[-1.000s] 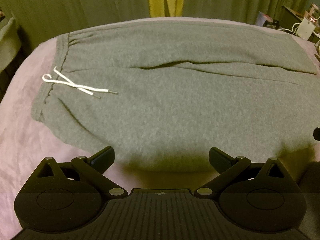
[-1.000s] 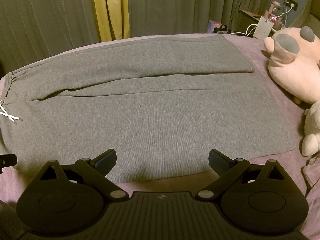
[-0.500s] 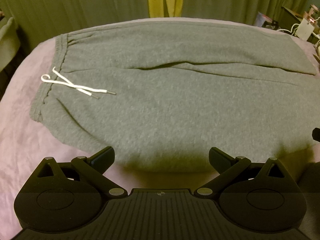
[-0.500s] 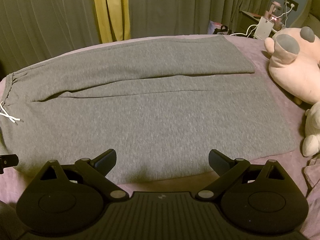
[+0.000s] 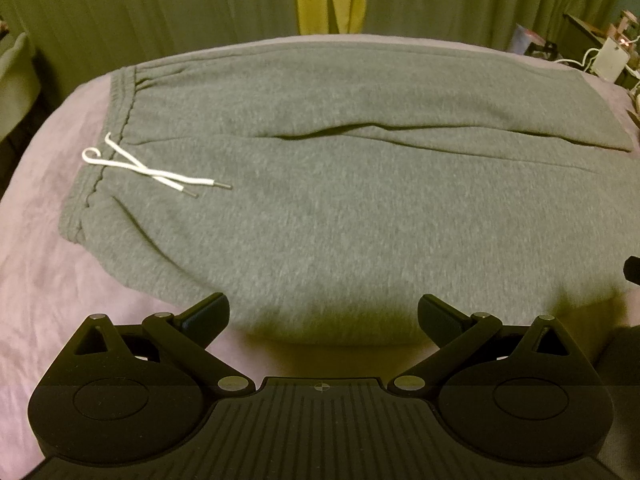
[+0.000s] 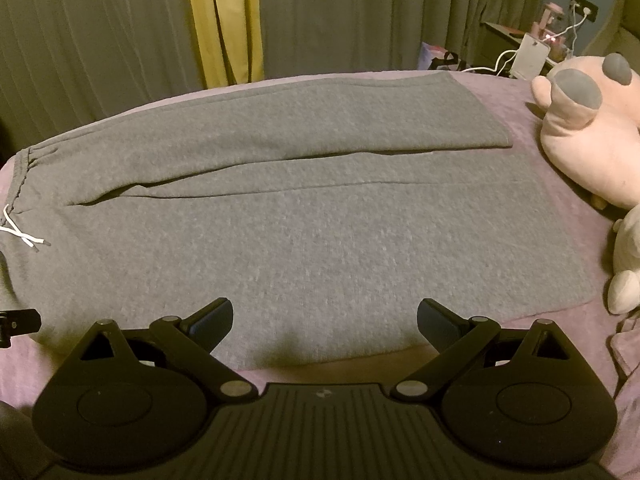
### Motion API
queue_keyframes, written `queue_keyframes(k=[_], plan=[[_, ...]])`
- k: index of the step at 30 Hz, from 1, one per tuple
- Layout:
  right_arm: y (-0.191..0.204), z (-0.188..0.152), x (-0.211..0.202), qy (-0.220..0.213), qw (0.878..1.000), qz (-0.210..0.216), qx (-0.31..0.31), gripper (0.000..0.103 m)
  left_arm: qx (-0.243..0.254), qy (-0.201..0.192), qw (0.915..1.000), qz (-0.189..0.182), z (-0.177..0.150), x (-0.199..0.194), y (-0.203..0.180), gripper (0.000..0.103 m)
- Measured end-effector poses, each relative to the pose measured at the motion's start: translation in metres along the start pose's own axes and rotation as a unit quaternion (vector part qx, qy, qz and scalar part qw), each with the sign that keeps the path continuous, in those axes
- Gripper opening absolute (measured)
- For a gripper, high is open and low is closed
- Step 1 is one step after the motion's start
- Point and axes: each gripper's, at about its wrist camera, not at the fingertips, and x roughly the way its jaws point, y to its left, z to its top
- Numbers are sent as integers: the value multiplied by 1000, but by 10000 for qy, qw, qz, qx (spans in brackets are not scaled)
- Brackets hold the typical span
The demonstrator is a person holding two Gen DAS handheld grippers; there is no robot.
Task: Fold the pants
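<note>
Grey sweatpants (image 5: pixel 340 208) lie flat across a lilac bed (image 5: pixel 48 288), waistband to the left, both legs running right. A white drawstring (image 5: pixel 152 170) lies on the waist. In the right wrist view the pants (image 6: pixel 320 232) end in two leg hems at the right. My left gripper (image 5: pixel 322 312) is open and empty, just above the near edge of the pants by the hip. My right gripper (image 6: pixel 324 316) is open and empty, above the near edge of the front leg.
A pink plush toy (image 6: pixel 588 136) and a pale plush (image 6: pixel 628 264) sit at the bed's right edge. Green and yellow curtains (image 6: pixel 228 20) hang behind the bed. A side table with chargers and cables (image 6: pixel 532 52) stands at the back right.
Both grippers have crept slightly; the pants sit a little lower and nearer in both views. The jaws stay open and the pants have not moved.
</note>
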Motion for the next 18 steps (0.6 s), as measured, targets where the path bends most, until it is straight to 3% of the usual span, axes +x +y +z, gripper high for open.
queue_keyframes(k=[18], plan=[[0,-1,-1,-19,10000,4,-8,99,-32,12,10000,-39,2,2,0,103]])
